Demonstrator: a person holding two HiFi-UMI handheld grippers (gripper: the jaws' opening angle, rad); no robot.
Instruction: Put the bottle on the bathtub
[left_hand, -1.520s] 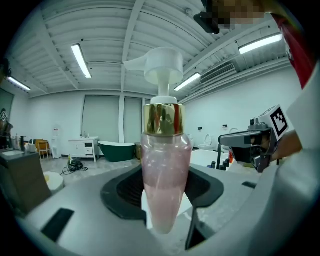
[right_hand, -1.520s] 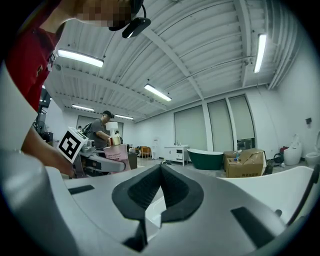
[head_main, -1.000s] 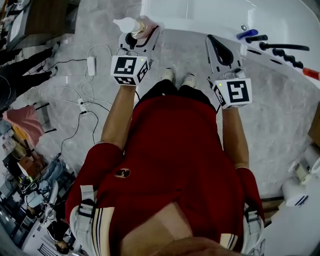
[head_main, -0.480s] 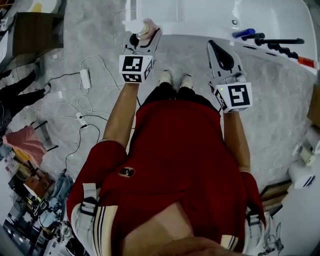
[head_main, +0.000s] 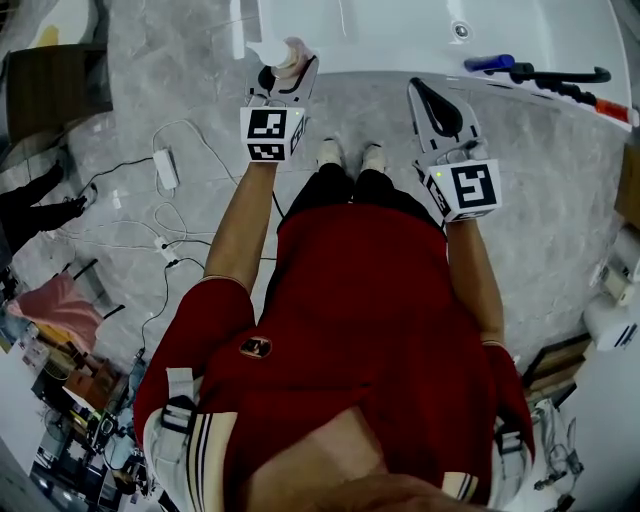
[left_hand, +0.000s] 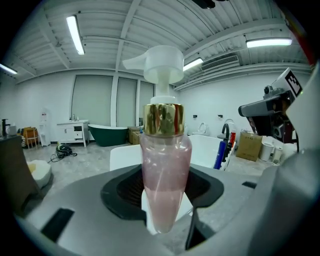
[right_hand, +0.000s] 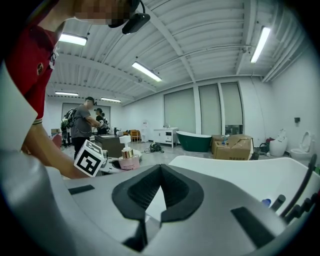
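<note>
The bottle (head_main: 291, 54) is clear with pink liquid, a gold collar and a white pump head. My left gripper (head_main: 285, 68) is shut on its body and holds it upright by the near left corner of the white bathtub (head_main: 400, 28). In the left gripper view the bottle (left_hand: 165, 165) stands between the dark pads, pump on top. My right gripper (head_main: 420, 88) is shut and empty, just short of the tub's rim. From the right gripper view the jaws (right_hand: 160, 172) meet at the tip, with the bottle (right_hand: 128, 159) off to the left and the bathtub (right_hand: 240, 175) ahead.
A dark faucet with hand shower (head_main: 555, 75), a blue bottle (head_main: 490, 64) and a red item (head_main: 615, 108) sit on the tub's right rim. White cables and adapters (head_main: 165, 170) lie on the grey floor at left. A green bathtub (right_hand: 195, 140), cardboard box (right_hand: 232, 146) and people (right_hand: 82, 125) stand further off.
The bathtub has come nearer in the head view and both grippers now sit closer to its rim. The left gripper still holds the bottle; the right stays shut.
</note>
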